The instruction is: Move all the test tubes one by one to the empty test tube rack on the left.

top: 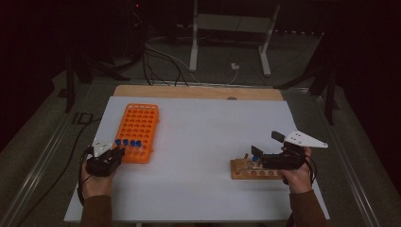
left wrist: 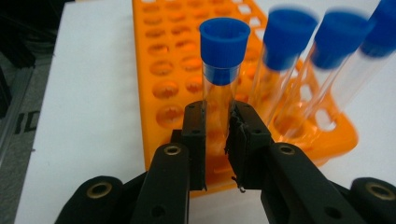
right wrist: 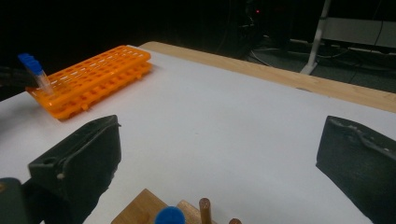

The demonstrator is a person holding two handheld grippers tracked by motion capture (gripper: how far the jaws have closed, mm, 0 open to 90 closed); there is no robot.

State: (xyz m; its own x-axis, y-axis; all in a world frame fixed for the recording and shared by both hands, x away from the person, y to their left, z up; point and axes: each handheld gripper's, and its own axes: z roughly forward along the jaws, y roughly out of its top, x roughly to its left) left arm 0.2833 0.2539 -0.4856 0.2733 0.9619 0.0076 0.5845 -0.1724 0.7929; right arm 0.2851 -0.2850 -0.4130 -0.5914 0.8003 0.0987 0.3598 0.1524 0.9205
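A white table sheet (top: pixel 203 142) lies under both your grippers. Just ahead of your left gripper (left wrist: pixel 217 135) sits the orange plastic tube rack (left wrist: pixel 187 60), angled so its near row faces you. Below your right gripper (right wrist: pixel 219 158) rests a small wooden peg stand (top: pixel 253 169) with one blue-capped tube (right wrist: pixel 170 216), ready for pickup; those jaws stand wide apart, empty. Your left jaws clamp the clear glass tube with a blue cap (left wrist: pixel 219 74) low on its body, upright in the rack's near corner hole, apparently to seat it.

Tube rack (top: pixel 137 130) left with tubes (top: pixel 128 143) in near row; wooden stand (top: pixel 254 169) right.
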